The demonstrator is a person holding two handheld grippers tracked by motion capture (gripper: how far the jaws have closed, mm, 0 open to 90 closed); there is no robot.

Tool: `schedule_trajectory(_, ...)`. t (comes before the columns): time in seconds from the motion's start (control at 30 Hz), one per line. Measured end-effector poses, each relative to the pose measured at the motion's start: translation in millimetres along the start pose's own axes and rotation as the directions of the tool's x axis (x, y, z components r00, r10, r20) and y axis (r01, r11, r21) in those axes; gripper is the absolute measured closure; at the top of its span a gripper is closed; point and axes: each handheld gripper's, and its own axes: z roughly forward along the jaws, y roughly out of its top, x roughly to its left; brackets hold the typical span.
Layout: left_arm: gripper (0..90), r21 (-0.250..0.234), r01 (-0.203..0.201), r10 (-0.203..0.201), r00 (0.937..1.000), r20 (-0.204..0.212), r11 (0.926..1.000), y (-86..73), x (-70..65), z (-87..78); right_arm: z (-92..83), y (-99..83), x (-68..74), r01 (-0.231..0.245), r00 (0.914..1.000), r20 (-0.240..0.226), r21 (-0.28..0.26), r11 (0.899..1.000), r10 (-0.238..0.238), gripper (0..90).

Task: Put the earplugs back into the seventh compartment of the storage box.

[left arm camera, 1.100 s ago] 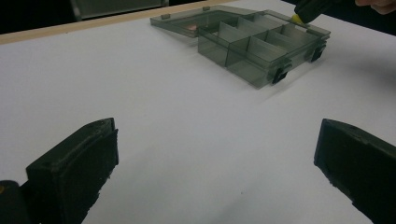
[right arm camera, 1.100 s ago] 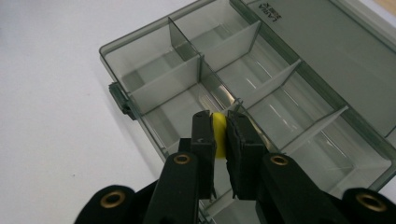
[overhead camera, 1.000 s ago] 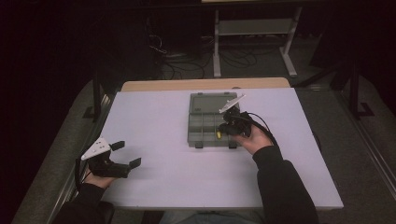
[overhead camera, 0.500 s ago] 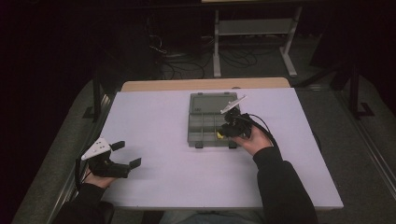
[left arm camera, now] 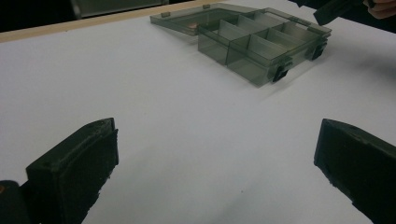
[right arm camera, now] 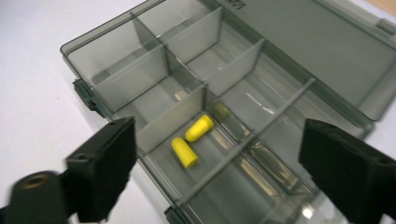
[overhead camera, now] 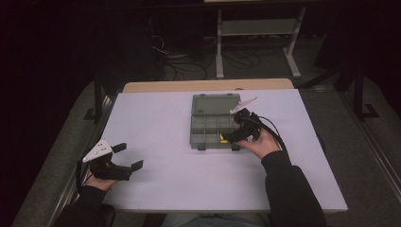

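Two yellow plugs (right arm camera: 192,140) now lie in the box (right arm camera: 116,56); right tongs (right arm camera: 233,172) just spread, dropping one. Left tongs (left arm camera: 210,177) idle, spread, over the desk (left arm camera: 140,93).

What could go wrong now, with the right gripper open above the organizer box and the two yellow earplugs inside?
1. The right gripper, whose jaws have just been opening, hangs close over the organizer box; lifting carelessly might knock a thin divider.
2. The two yellow earplugs lie loose in one compartment, so a bump could roll them.
3. The lid lies open flat; nothing holds the box steady.
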Motion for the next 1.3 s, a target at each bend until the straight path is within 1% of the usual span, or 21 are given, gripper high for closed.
schedule_trajectory(0.03, 0.0, 0.0, 0.0, 0.0, 1.0, 0.0, 1.0, 0.0, 0.0, 0.1, -2.0, -1.2, -0.7, -0.004, 1.0, 0.004, -0.005, 1.0, 0.004, 2.2)
schedule_trajectory(0.07, 0.0, 0.001, 0.0, 0.0, 1.0, -0.001, 1.0, 0.0, -0.1, 0.2, -4.2, -2.4, -1.5, -0.004, 1.0, 0.002, -0.011, 1.0, 0.004, 0.7)
schedule_trajectory(0.2, 0.0, 0.001, 0.0, 0.0, 1.0, -0.003, 1.0, -0.1, 0.1, 0.2, -14.6, -6.1, -4.4, -0.013, 0.9999, -0.001, -0.044, 0.999, 0.013, 0.2)
schedule_trajectory(0.47, 0.0, 0.006, -0.004, 0.004, 1.0, -0.005, 1.0, 0.0, 0.3, 0.6, -33.4, -15.7, -4.7, -0.004, 0.9996, -0.026, -0.112, 0.994, 0.001, 0.2)
schedule_trajectory(0.63, 0.0, 0.007, -0.004, 0.004, 1.0, -0.008, 1.0, -0.1, 0.1, 0.5, -43.0, -20.7, -2.7, 0.007, 0.9996, -0.027, -0.133, 0.991, -0.011, 0.1)
schedule_trajectory(0.8, 0.0, 0.01, -0.006, 0.007, 0.9999, -0.009, 0.9999, -0.1, 0.2, 0.8, -53.0, -28.4, -1.2, 0.008, 0.9993, -0.036, -0.167, 0.986, -0.014, 0.2)
schedule_trajectory(0.87, 0.0, 0.01, -0.007, 0.007, 0.9999, -0.01, 0.9999, -0.1, 0.0, 0.9, -56.7, -32.9, -0.4, 0.012, 0.9994, -0.031, -0.176, 0.984, -0.018, 0.1)
schedule_trajectory(0.93, 0.0, 0.013, -0.008, 0.009, 0.9999, -0.011, 0.9999, -0.1, -0.1, 1.1, -59.0, -36.4, 0.3, 0.004, 0.9995, -0.031, -0.178, 0.984, -0.009, 0.2)
schedule_trajectory(1.0, 0.0, 0.013, -0.009, 0.009, 0.9999, -0.011, 0.9999, 0.0, -0.3, 1.1, -62.0, -41.1, 1.0, 0.008, 0.9995, -0.03, -0.188, 0.982, -0.014, 0.2)
schedule_trajectory(1.13, 0.0, 0.012, -0.009, 0.009, 0.9999, -0.012, 0.9999, 0.0, -0.4, 1.1, -67.1, -50.3, 1.6, -0.008, 0.9996, -0.03, -0.215, 0.977, 0.002, 0.1)
schedule_trajectory(1.3, 0.0, 0.013, -0.01, 0.011, 0.9999, -0.011, 0.9999, 0.0, -0.5, 1.2, -70.1, -64.2, -0.6, -0.028, 0.9993, -0.032, -0.227, 0.974, 0.021, 0.0)
